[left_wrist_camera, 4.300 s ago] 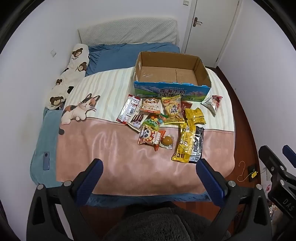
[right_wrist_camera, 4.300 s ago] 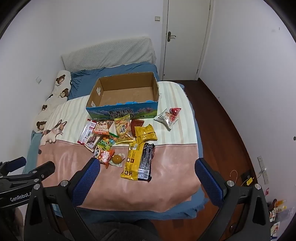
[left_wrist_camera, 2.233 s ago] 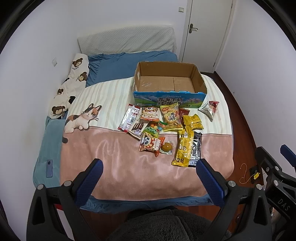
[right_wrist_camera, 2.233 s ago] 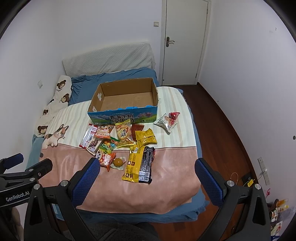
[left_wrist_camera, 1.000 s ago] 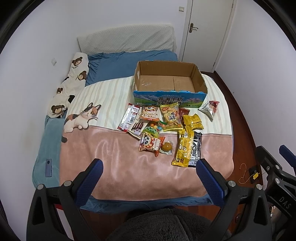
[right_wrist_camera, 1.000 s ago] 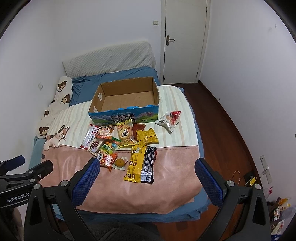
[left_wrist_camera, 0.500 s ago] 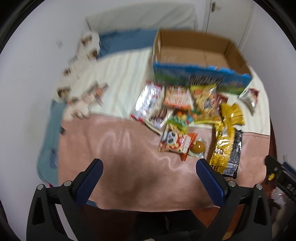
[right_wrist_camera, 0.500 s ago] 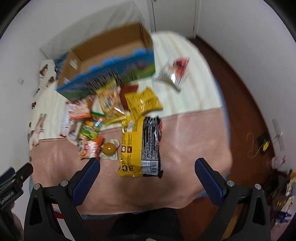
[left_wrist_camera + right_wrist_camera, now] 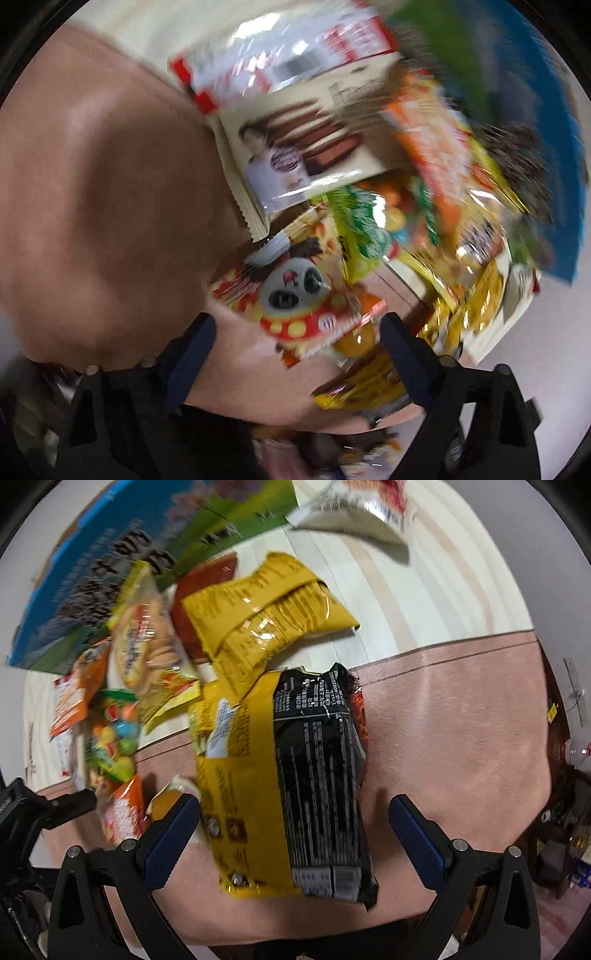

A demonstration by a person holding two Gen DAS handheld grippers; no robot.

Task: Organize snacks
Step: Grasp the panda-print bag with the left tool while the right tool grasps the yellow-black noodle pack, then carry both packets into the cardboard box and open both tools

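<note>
Snack packets lie in a pile on the pink and striped blanket (image 9: 461, 709). My right gripper (image 9: 293, 843) is open, its fingers straddling the near end of a yellow-and-black noodle pack (image 9: 295, 775). A yellow bag (image 9: 266, 616) lies beyond it. My left gripper (image 9: 293, 365) is open, just short of a red panda packet (image 9: 295, 295). A cream chocolate-biscuit pack (image 9: 295, 155) lies beyond the panda packet. The blue cardboard box (image 9: 129, 554) stands behind the pile. The left view is blurred.
A white and red packet (image 9: 362, 513) lies apart at the far right of the striped part. The bed's right edge drops to a wooden floor with clutter (image 9: 561, 830). The left gripper's body (image 9: 33, 812) shows at the left edge of the right wrist view.
Both grippers have dropped from high above the bed to just over the snack pile. The left view has tilted and blurred. Both stay open.
</note>
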